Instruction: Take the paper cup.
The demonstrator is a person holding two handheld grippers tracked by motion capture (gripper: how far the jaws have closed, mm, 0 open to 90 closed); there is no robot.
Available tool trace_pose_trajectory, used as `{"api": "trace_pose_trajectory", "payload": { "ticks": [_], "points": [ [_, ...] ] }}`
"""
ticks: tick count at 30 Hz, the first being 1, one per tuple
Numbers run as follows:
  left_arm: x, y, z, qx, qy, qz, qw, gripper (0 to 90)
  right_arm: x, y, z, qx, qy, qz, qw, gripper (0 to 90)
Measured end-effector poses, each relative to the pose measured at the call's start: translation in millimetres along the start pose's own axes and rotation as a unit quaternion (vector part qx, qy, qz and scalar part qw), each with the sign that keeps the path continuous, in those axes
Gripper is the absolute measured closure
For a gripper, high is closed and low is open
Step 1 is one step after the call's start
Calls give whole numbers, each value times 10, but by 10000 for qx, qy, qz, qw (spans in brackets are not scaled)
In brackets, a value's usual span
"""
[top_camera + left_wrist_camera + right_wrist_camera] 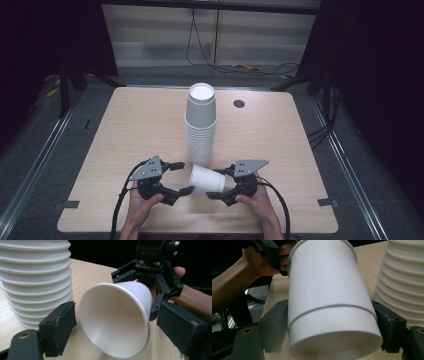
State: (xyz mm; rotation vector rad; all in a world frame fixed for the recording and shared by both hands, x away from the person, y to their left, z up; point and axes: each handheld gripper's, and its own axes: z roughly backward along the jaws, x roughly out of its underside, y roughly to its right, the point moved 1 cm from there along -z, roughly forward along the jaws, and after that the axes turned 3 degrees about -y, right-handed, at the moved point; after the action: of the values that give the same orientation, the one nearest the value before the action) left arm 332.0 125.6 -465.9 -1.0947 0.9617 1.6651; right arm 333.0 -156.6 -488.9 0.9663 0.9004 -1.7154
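White paper cup point(207, 179), lower centre, lies sideways, clamped at its base by right gripper point(221, 184); left gripper point(182, 177), jaws spread, must close on its rim.

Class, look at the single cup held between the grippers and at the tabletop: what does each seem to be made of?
The cup looks like white paper with a matte finish: thin wall, rolled rim, soft shading inside. A thin coating cannot be ruled out. The tabletop looks like pale wood or wood-look laminate: fine straight grain, smooth even surface. Which one, the pictures leave open.
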Motion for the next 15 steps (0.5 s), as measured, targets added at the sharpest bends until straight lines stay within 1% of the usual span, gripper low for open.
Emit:
{"api": "trace_pose_trajectory", "payload": {
  "ticks": [2, 3, 5, 6, 9, 11, 13, 15],
  "points": [
    [1, -3, -5, -18, 12, 51, 10000, 155, 7, -6, -1, -33, 72, 6, 10000, 228],
    [2, -6, -7, 4, 25, 69, 10000, 155, 10, -4, 0, -61, 189, 14, 9998, 228],
    [3, -11, -8, 15, 28, 84, 10000, 155, 14, -6, 7, -101, 303, -7, 9995, 228],
    [2, -13, -6, -13, 28, 84, 10000, 155, 16, -6, 9, -94, 314, 4, 9995, 228],
    [4, -11, -19, 40, 36, 123, 9999, 155, 28, -4, 7, -125, 388, -16, 9992, 228],
    [14, -8, -40, 31, -51, 112, 9999, 155, 35, -2, 7, -136, 447, 1, 9989, 228],
    [22, -10, -67, 57, -51, 172, 9998, 153, 41, -1, 5, -169, 494, -4, 9986, 229],
    [25, -20, -79, 63, -65, 153, 9998, 142, 48, 2, 4, -180, 507, 9, 9986, 230]
  ]
}}
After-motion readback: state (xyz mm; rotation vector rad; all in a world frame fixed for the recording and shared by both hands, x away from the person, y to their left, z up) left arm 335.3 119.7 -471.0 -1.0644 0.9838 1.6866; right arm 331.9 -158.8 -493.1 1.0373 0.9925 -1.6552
